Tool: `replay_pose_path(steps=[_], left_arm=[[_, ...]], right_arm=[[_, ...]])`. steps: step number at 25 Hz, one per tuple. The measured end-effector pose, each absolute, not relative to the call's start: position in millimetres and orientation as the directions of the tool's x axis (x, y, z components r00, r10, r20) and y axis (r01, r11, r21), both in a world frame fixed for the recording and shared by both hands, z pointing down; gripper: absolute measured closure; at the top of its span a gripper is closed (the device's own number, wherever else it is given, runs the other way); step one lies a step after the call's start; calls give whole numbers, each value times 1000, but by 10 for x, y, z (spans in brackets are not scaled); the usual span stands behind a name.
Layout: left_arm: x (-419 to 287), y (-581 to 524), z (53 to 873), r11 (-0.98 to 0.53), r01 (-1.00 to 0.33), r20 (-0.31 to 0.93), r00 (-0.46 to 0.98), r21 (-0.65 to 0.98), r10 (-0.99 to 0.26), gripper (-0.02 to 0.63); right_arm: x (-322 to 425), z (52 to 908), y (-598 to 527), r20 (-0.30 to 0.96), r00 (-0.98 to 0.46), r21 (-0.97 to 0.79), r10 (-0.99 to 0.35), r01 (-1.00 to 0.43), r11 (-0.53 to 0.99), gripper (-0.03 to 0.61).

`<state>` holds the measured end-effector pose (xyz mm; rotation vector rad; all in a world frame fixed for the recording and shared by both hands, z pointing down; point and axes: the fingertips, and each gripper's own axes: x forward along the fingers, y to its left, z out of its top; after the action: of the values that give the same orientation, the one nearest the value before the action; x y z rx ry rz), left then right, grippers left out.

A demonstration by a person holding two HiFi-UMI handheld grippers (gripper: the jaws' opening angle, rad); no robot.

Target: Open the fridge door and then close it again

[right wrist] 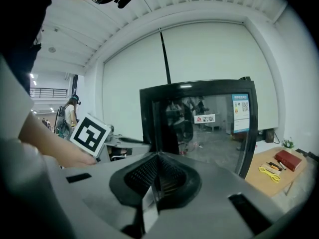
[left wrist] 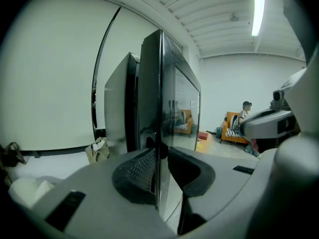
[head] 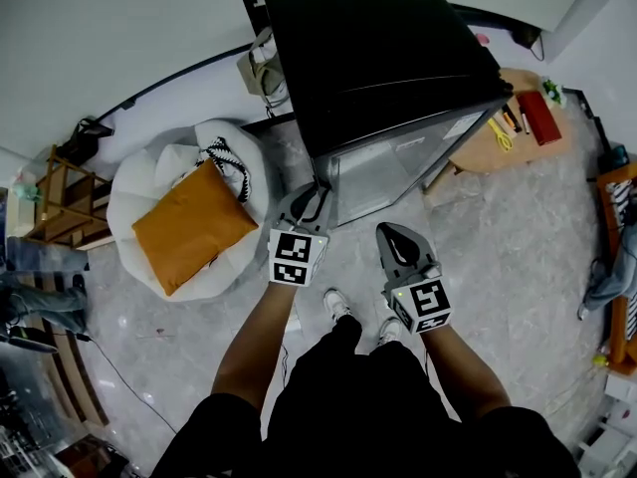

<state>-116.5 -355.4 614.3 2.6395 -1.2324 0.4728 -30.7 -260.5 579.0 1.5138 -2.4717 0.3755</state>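
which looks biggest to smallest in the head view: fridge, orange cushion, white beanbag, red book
1. fridge
2. white beanbag
3. orange cushion
4. red book
The fridge top is nearer the camera, which makes it look bigger.

Glossy blk fridge (head: 368, 58), polished stone flr (head: 518, 257)

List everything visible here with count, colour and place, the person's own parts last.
fridge: one, black, by the wall
fridge door: one, reflective, facing the person
beanbag: one, white, left of the fridge
cushion: one, orange, on the beanbag
paper bag: one, beige, behind the fridge's left side
round table: one, wooden, right of the fridge
book: one, red, on the table
scissors: one, yellow, on the table
shelf: one, wooden, far left
shoes: two, white, on the grey floor
left tool: one, grey, door's edge between its jaws
right tool: one, grey, jaws together, empty
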Motion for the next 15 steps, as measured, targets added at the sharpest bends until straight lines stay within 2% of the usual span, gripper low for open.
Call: replay_pose_path(steps=[15], left_arm=[[-1027,-3072,6155,-594,-803,395,563,54,-726,526]], right_arm=[[-138,5612,-2295,282,-434,-74,-855,-899,432,560]])
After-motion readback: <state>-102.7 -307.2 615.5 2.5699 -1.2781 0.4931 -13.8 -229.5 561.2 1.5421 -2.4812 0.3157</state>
